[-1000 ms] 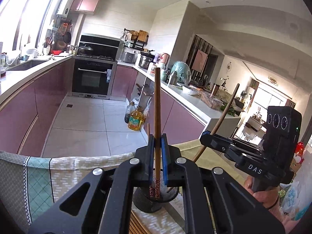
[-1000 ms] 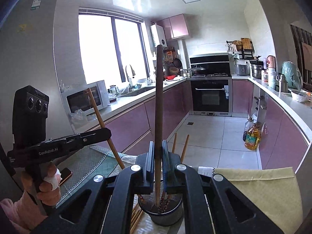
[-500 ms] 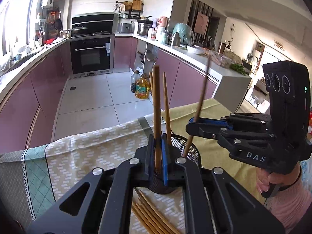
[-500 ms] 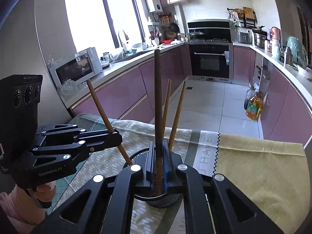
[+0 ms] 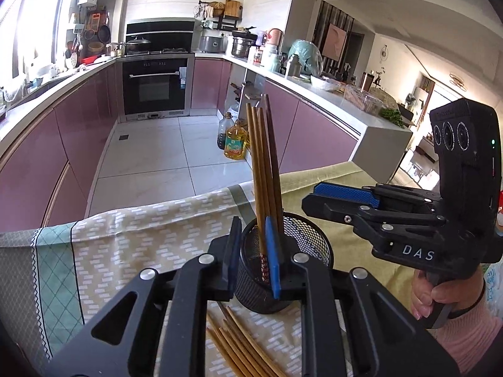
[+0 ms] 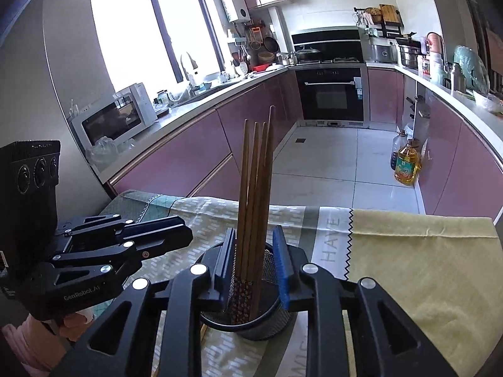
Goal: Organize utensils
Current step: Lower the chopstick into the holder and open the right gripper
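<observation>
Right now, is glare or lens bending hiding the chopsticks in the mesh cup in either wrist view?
Left wrist view: the window at far left is blown out, but the chopsticks and mesh cup are sharp; counter edges bow from the fisheye. Right wrist view: the window glares white, the chopsticks stay clear against the cabinets, and the corners go dark.

Chopsticks (image 5: 264,169): brown wood, smooth, patterned lower ends. Holder (image 5: 309,242): black wire mesh, matt. Tablecloth (image 6: 421,251): woven cloth, matt, creased. Left hand-held gripper (image 5: 253,251): matt black plastic, blue ribbed pads, bright metal rivets.
</observation>
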`<state>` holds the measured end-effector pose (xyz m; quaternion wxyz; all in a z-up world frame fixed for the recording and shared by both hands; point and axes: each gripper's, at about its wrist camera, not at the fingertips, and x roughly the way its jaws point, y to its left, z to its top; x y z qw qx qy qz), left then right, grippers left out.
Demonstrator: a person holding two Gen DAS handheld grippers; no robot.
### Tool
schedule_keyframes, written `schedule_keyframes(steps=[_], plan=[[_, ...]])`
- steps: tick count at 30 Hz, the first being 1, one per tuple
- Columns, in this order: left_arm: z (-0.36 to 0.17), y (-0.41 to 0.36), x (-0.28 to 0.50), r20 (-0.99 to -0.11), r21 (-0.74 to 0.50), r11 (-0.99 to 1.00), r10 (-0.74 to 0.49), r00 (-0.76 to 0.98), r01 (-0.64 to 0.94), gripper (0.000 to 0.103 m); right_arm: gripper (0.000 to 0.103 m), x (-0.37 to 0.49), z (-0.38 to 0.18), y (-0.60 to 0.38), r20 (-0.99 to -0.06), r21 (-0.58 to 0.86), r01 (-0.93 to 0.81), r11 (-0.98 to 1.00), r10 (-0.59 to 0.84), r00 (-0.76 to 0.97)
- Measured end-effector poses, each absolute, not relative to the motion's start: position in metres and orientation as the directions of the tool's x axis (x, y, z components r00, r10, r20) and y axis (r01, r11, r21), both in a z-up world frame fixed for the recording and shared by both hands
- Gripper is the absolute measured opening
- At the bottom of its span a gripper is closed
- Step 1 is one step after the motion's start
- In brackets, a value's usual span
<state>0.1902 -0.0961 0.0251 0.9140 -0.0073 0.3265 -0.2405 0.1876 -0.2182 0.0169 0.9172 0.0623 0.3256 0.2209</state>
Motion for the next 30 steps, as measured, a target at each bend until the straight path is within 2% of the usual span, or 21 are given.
schedule_keyframes(steps=[3, 4, 9, 12, 16, 18, 20, 30], plan=[[0.027, -0.086, 0.175, -0.559, -0.156, 0.894, -0.431, 0.708, 0.421, 0.032, 0.039, 0.176, 0.021, -0.221, -0.545, 0.249, -0.376, 0.893, 0.450, 0.707], [0.028, -0.081, 0.168, -0.543, -0.151, 0.897, -0.427, 0.723, 0.416, 0.037, 0.041, 0.172, 0.023, -0.220, -0.538, 0.243, -0.380, 0.893, 0.450, 0.713], [0.028, -0.056, 0.135, -0.489, -0.136, 0.905, -0.415, 0.768, 0.402, 0.052, 0.049, 0.140, 0.028, -0.216, -0.501, 0.211, -0.431, 0.878, 0.475, 0.723], [0.017, -0.044, 0.117, -0.502, -0.113, 0.918, -0.384, 0.775, 0.381, 0.058, 0.054, 0.121, 0.022, -0.207, -0.505, 0.195, -0.472, 0.860, 0.501, 0.703], [-0.008, -0.033, 0.102, -0.556, -0.109, 0.929, -0.351, 0.754, 0.353, 0.066, 0.055, 0.107, -0.001, -0.192, -0.563, 0.199, -0.501, 0.842, 0.516, 0.645], [-0.023, -0.031, 0.096, -0.588, -0.113, 0.932, -0.342, 0.733, 0.345, 0.066, 0.055, 0.105, -0.018, -0.184, -0.604, 0.197, -0.503, 0.842, 0.508, 0.614], [-0.036, -0.030, 0.091, -0.614, -0.108, 0.937, -0.325, 0.720, 0.331, 0.072, 0.055, 0.104, -0.033, -0.177, -0.636, 0.210, -0.498, 0.841, 0.504, 0.584], [-0.079, -0.031, 0.080, -0.703, -0.087, 0.953, -0.266, 0.660, 0.291, 0.073, 0.055, 0.092, -0.079, -0.159, -0.722, 0.170, -0.460, 0.872, 0.428, 0.544]])
